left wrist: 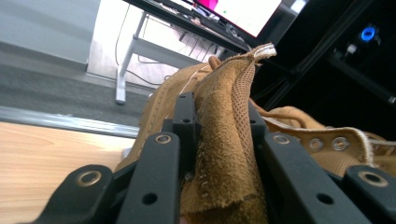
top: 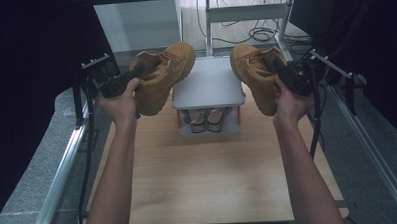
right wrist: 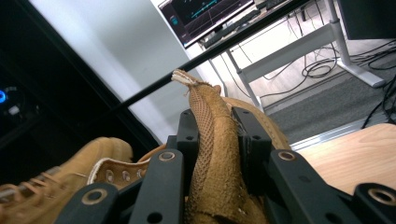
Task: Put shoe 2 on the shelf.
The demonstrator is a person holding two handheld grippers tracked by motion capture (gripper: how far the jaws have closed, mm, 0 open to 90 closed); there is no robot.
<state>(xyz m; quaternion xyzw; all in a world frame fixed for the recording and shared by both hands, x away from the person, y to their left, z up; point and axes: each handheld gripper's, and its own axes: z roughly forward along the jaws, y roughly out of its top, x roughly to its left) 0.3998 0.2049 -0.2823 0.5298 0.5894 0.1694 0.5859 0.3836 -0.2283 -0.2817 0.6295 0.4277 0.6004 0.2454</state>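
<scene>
Two tan suede boots hang in the air above the far end of the wooden table (top: pixel 214 176). My left gripper (top: pixel 137 71) is shut on the collar of the left boot (top: pixel 165 75), whose toe points to the back right. In the left gripper view, that boot's suede and mesh flap (left wrist: pixel 224 154) is pinched between the black jaws of the left gripper (left wrist: pixel 219 112). My right gripper (top: pixel 277 61) is shut on the collar of the right boot (top: pixel 253 75). The right gripper view shows the right gripper (right wrist: pixel 212 126) clamping that boot's flap (right wrist: pixel 215 177).
A small grey shoe rack (top: pixel 208 84) stands on the table between the boots, with a pair of sandals (top: pixel 207 119) on its lower shelf. Metal rails run along both table sides. A desk frame and cables (top: pixel 264 32) lie beyond.
</scene>
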